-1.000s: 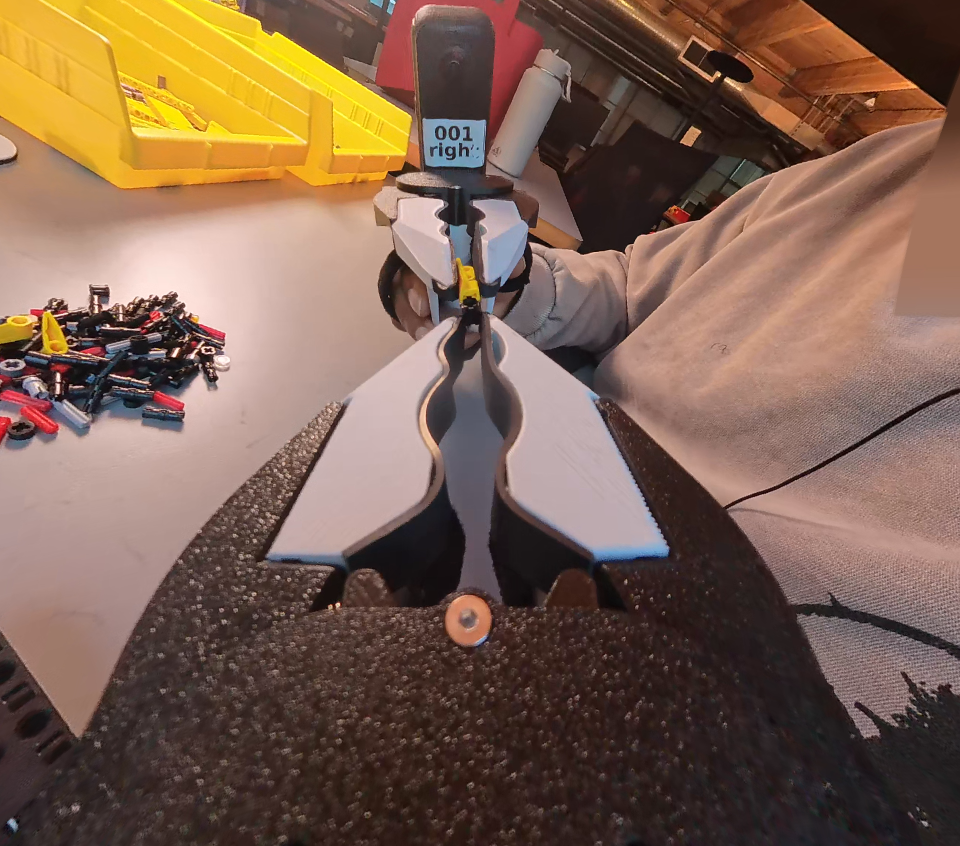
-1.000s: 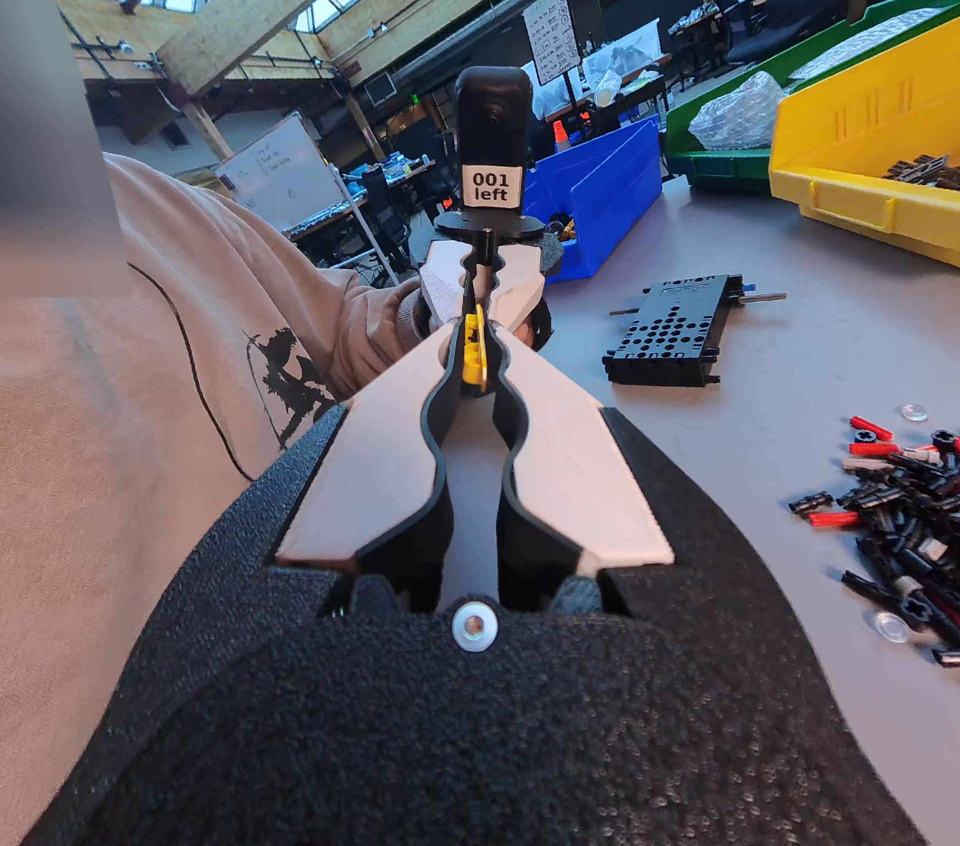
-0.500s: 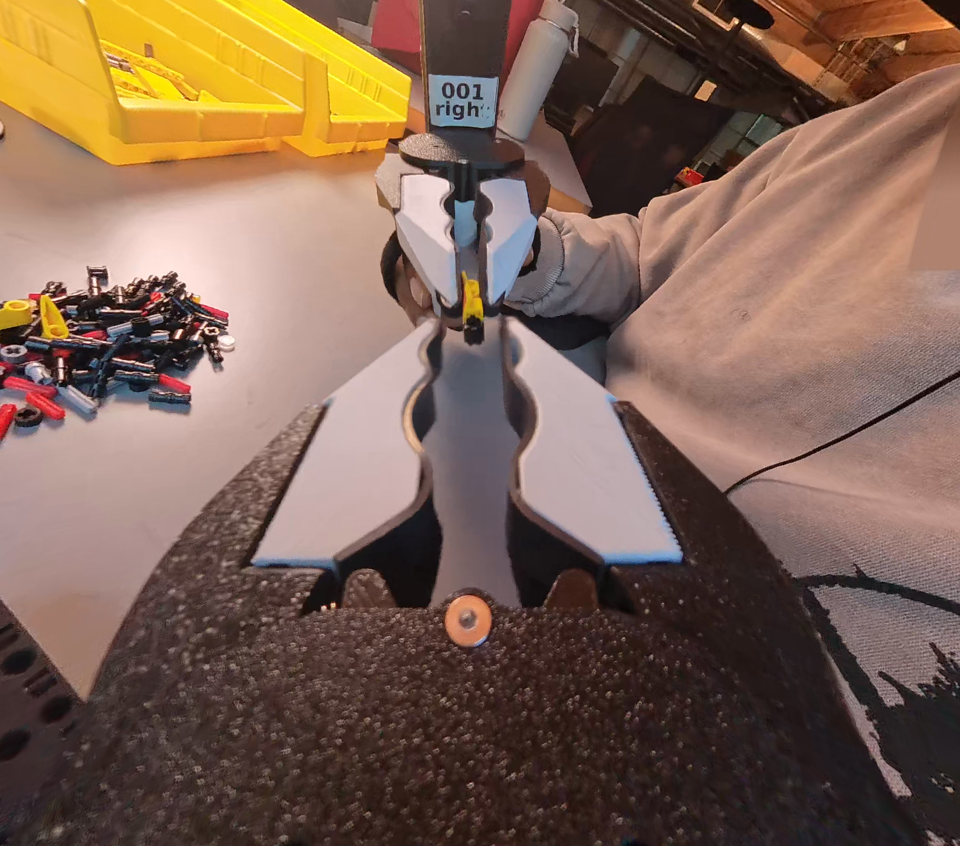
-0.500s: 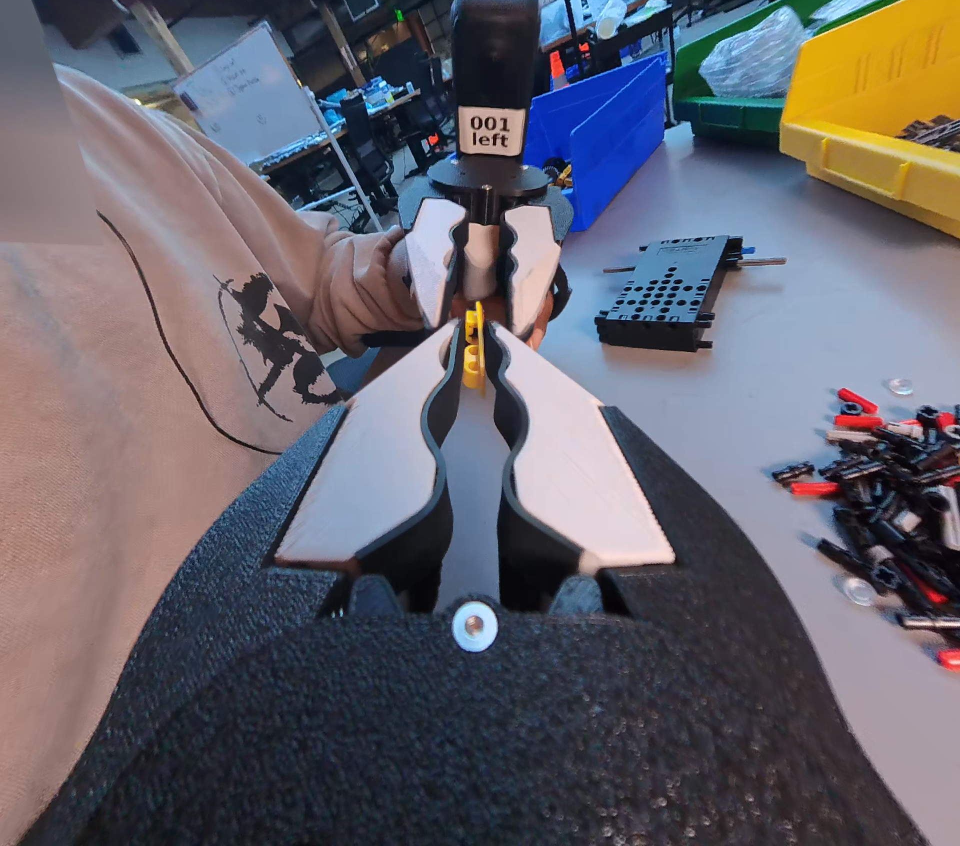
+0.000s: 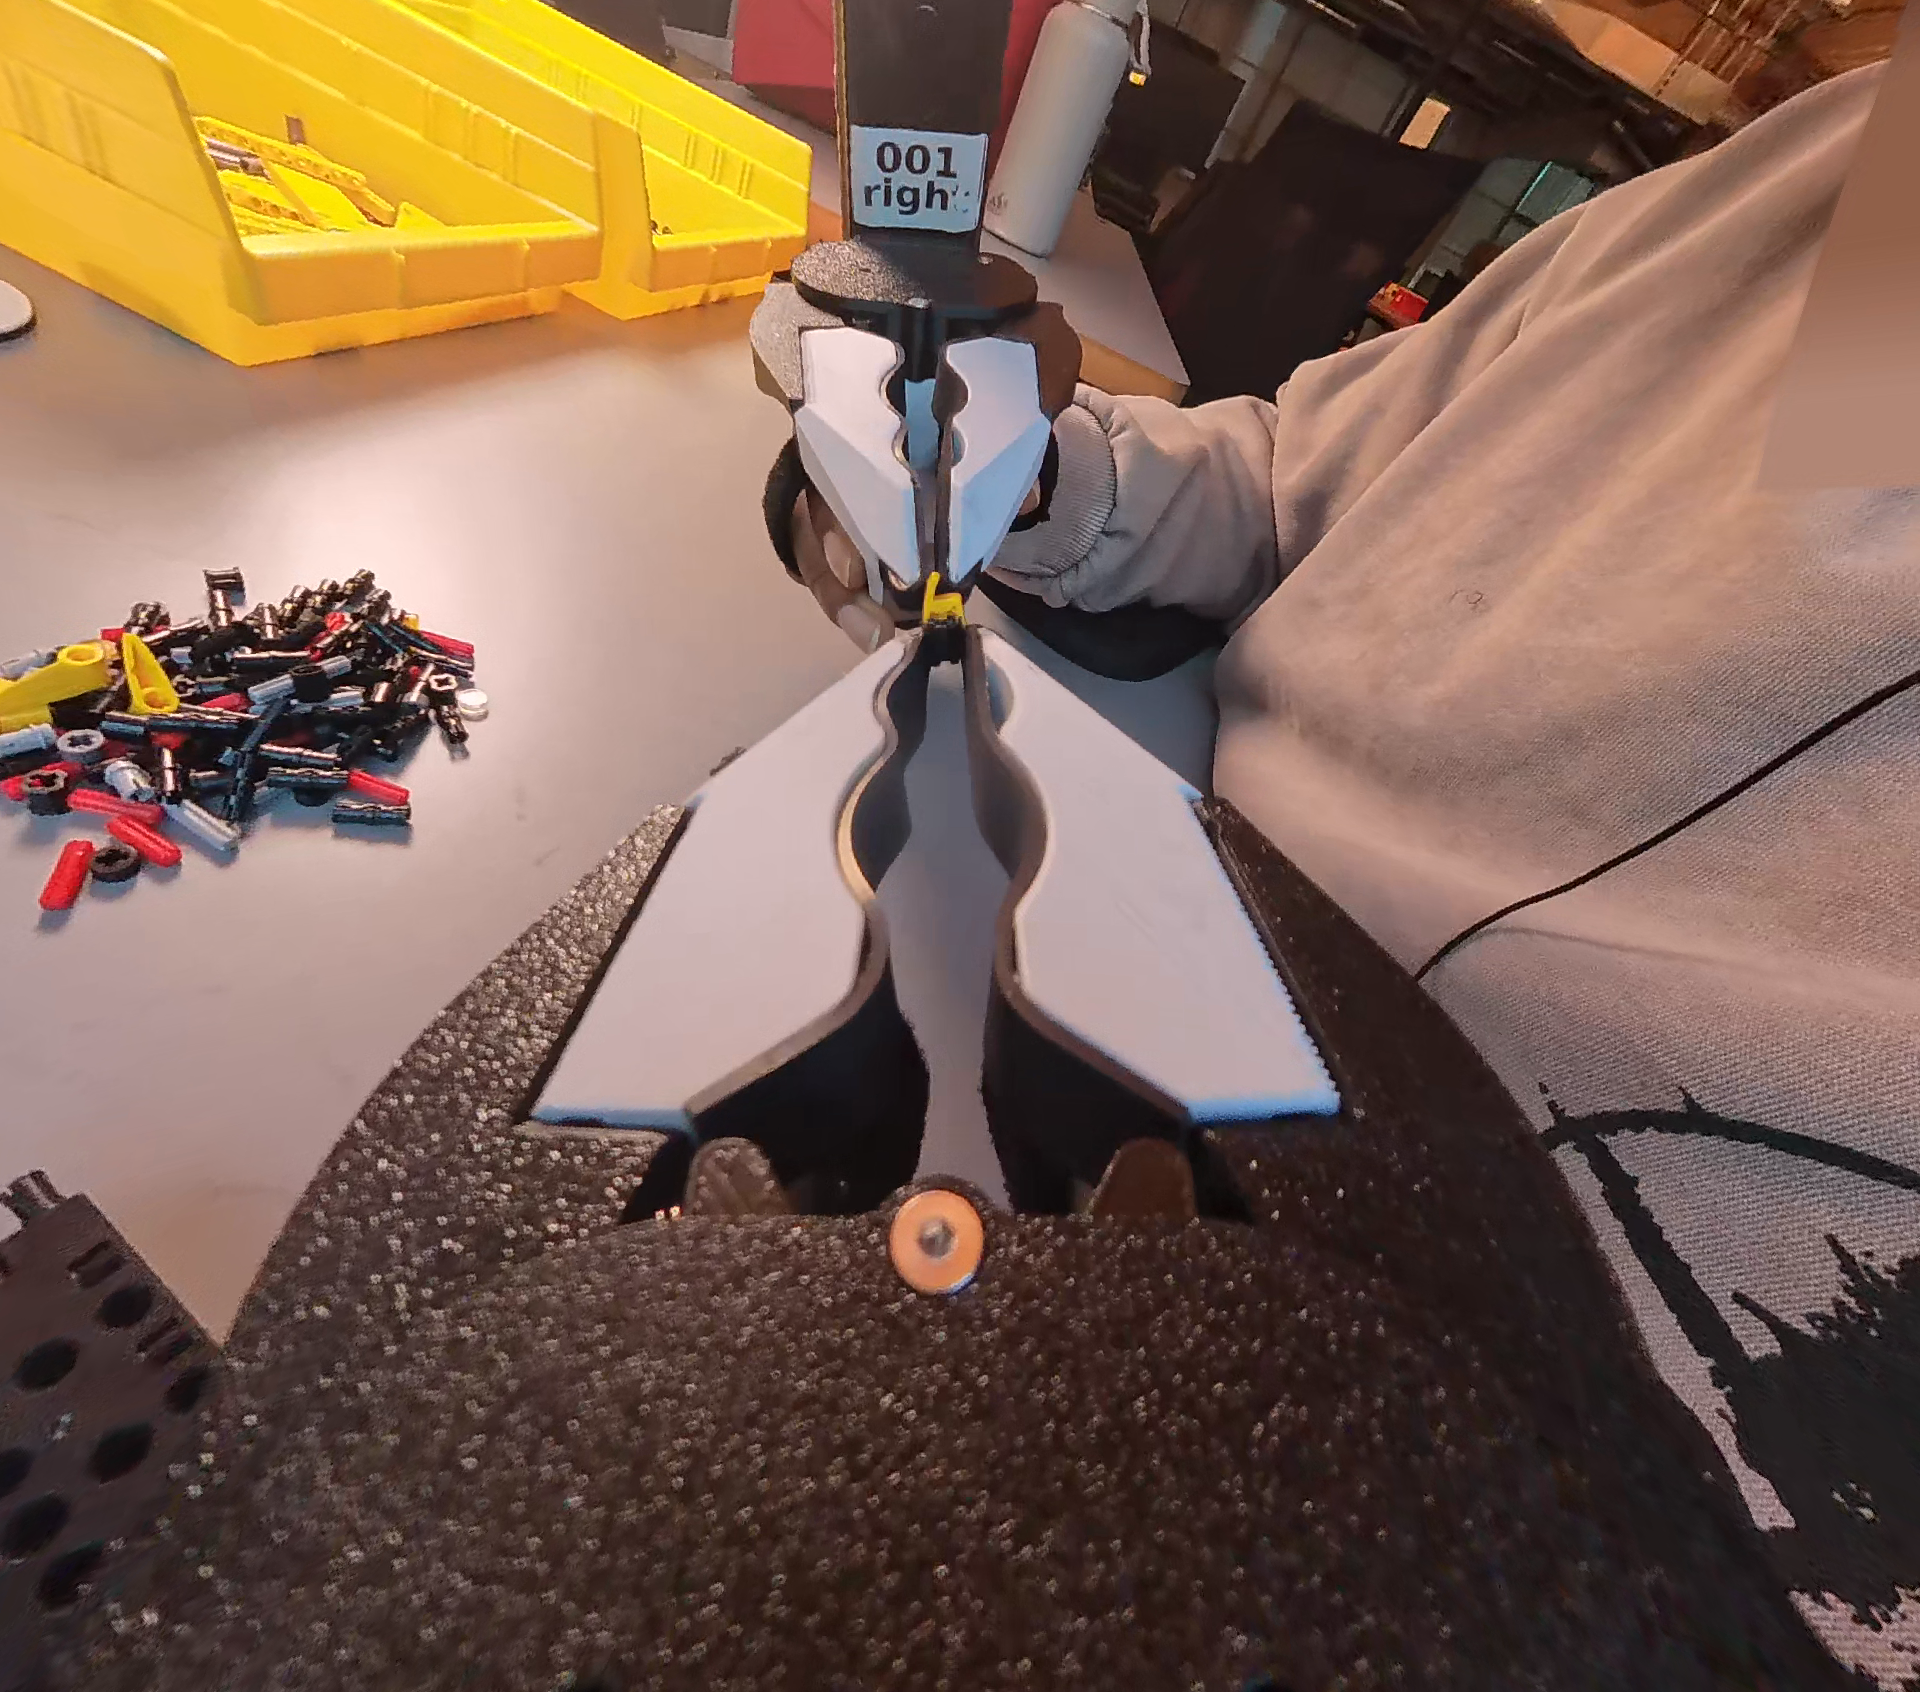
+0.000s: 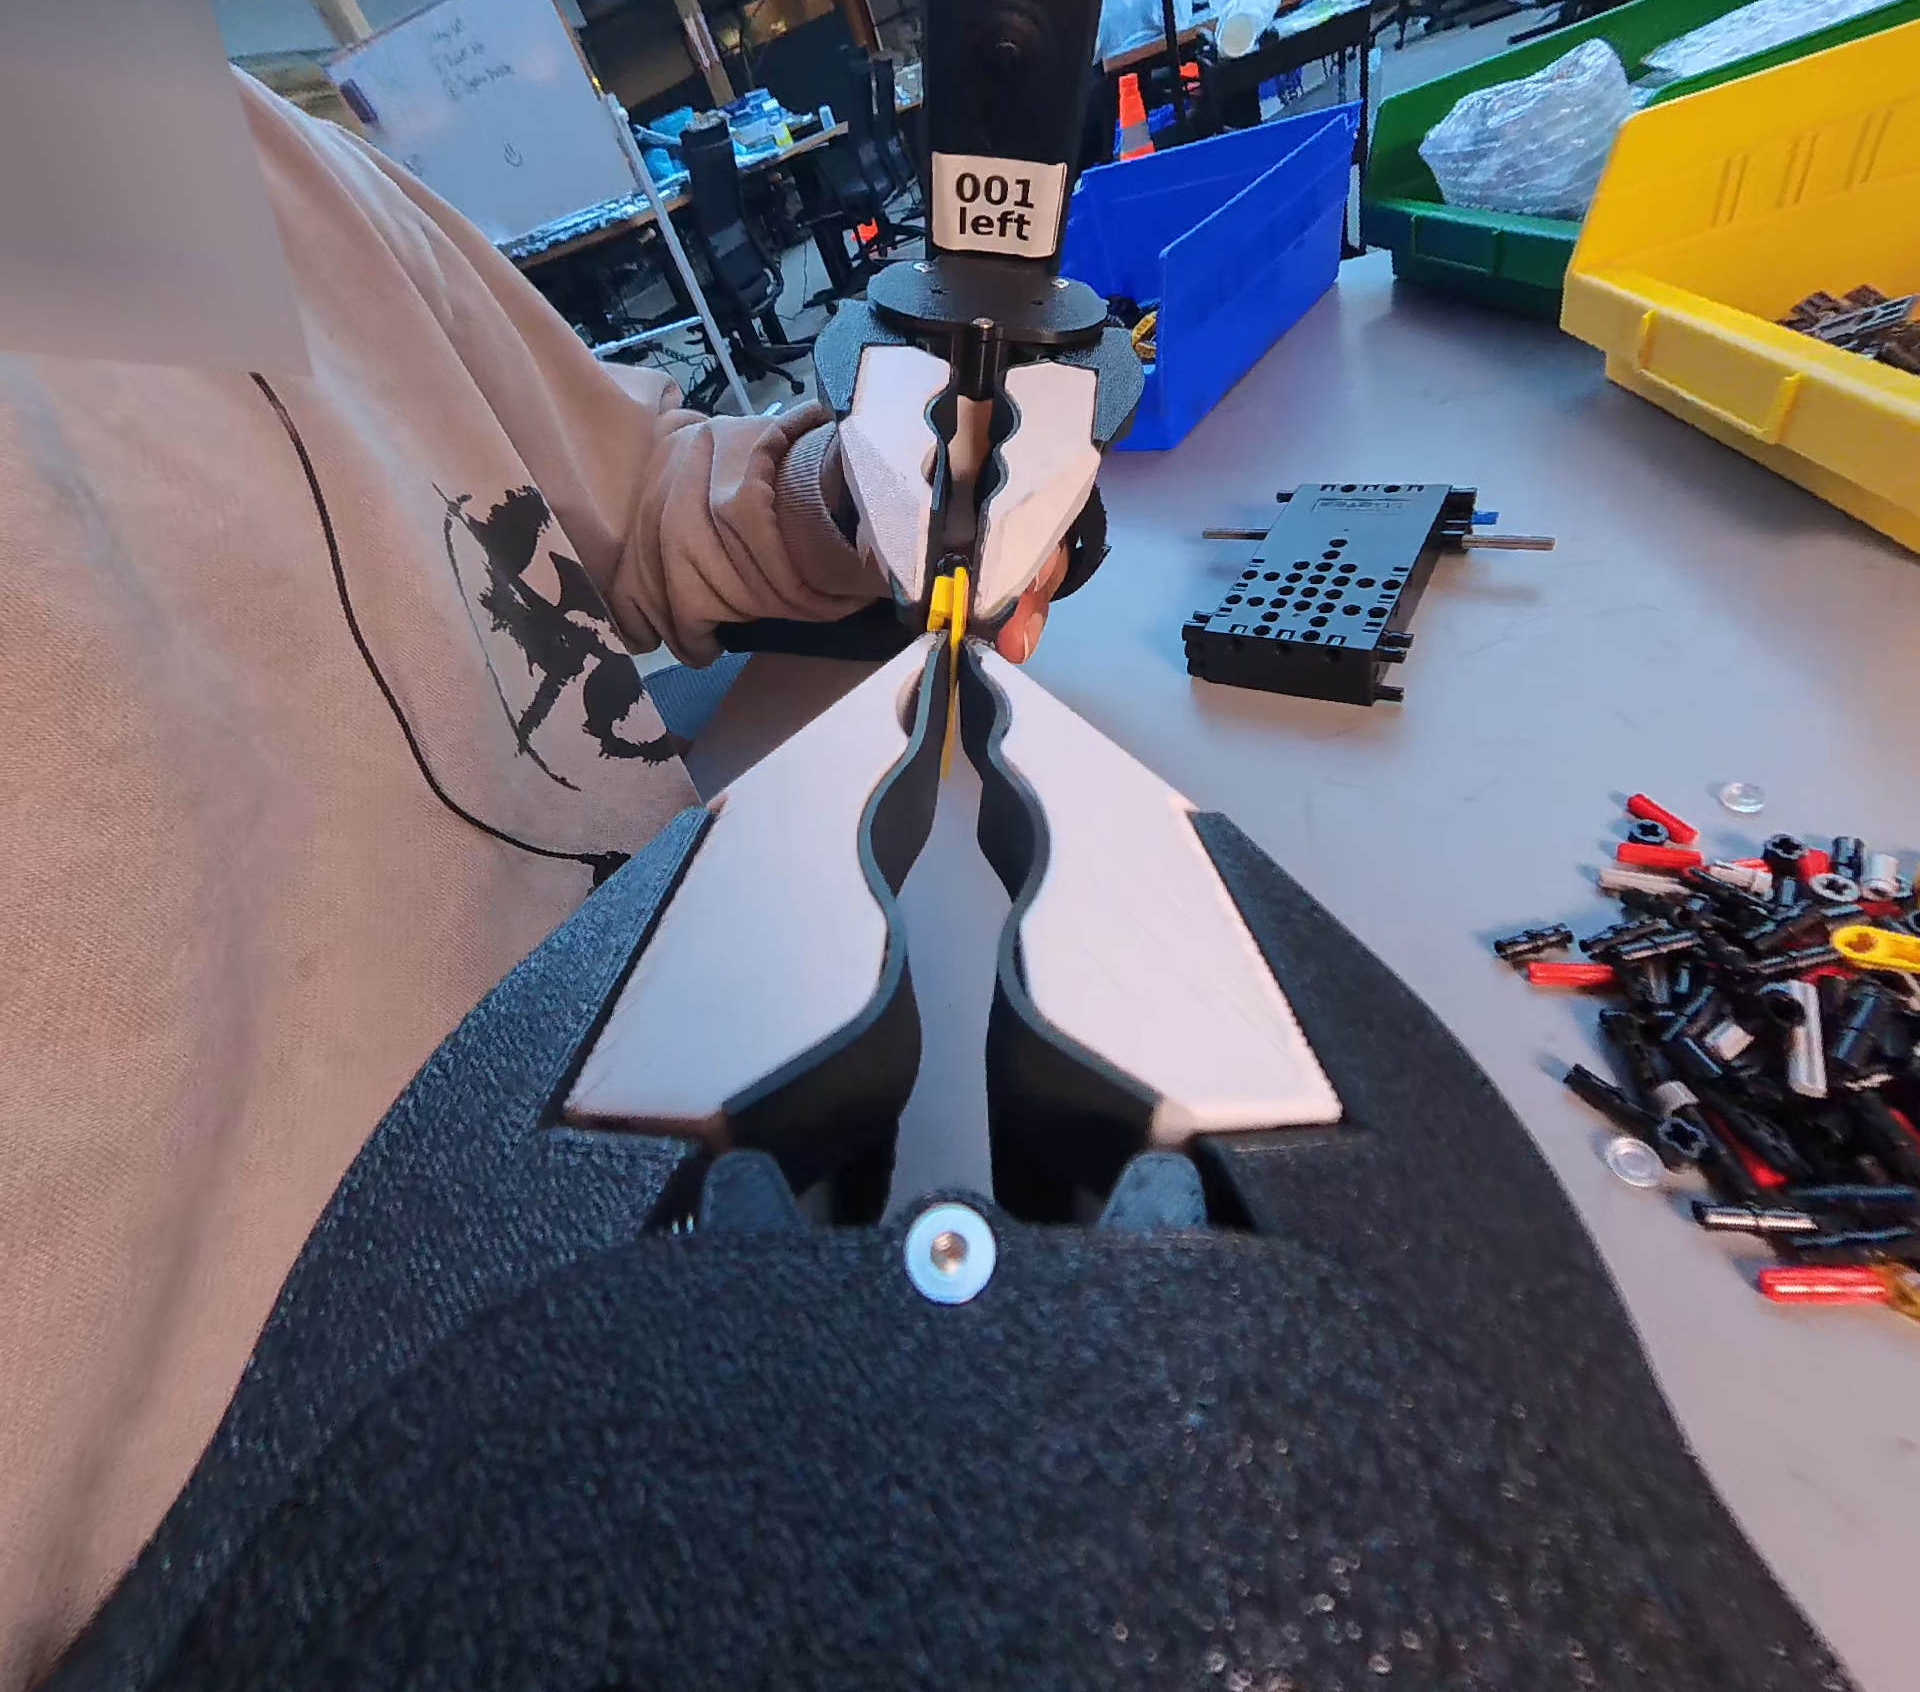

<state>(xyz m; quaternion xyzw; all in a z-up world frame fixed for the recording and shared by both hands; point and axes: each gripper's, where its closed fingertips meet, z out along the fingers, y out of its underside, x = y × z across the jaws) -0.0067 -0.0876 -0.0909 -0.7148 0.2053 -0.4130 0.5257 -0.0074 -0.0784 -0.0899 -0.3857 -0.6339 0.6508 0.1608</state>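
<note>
We are seeing sharp, evenly lit wide-angle views bending at the edges; soft shadows are lying under the grey table's point(image 5: 582, 520) parts.

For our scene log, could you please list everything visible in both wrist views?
yellow piece: one, yellow, pinched between left tongs and right tongs
small parts: one pile, black, red, grey, yellow, on the table
perforated plate: one, black, flat on table, apart from the pile
yellow bins: two, yellow, far side
blue bin: one, blue, table edge
green bin: one, green, far edge
bottle: one, white, behind right tongs
sleeves: two, beige, person's arms
left tongs: grey-black, shut on yellow piece
right tongs: grey-black, shut on yellow piece
</note>
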